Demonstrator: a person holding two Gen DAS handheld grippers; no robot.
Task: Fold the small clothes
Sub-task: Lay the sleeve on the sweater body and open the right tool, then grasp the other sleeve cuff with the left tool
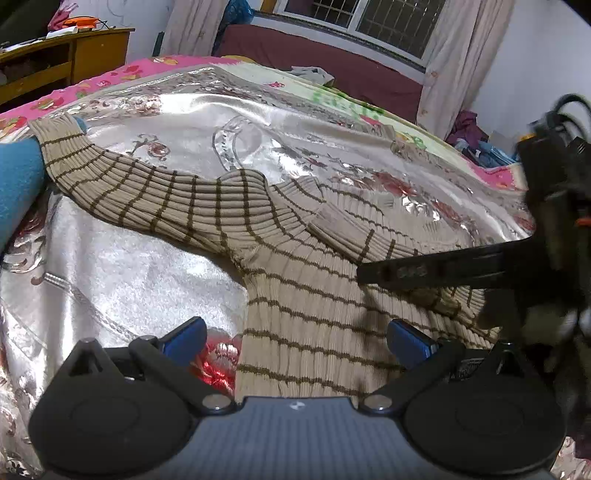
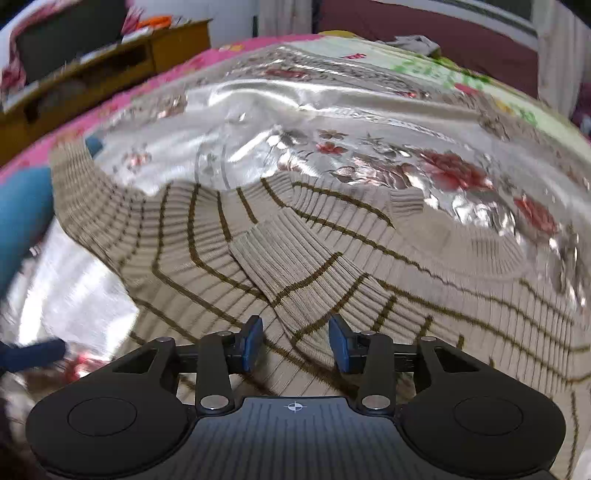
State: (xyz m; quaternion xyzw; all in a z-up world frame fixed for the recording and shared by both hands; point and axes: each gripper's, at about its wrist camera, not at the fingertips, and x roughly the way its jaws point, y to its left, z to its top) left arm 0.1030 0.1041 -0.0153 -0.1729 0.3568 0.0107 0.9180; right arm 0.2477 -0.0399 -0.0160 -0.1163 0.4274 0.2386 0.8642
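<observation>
A beige ribbed sweater with thin brown stripes [image 1: 295, 280] lies on a shiny silver floral bedspread [image 1: 129, 269]. Its left sleeve stretches out to the far left and its right sleeve is folded across the chest. My left gripper [image 1: 295, 336] is open just above the sweater's lower left edge. My right gripper [image 2: 295, 343] is open over the folded right sleeve [image 2: 306, 273], fingers either side of it without pinching. The right gripper's body also shows at the right of the left wrist view [image 1: 480, 266].
A blue cloth [image 1: 18, 177] lies at the left by the sleeve cuff. A yellow wooden cabinet [image 1: 66, 59] stands behind the bed on the left. A window with curtains [image 1: 369, 18] and a dark red ledge are at the back. Clutter lies at the right.
</observation>
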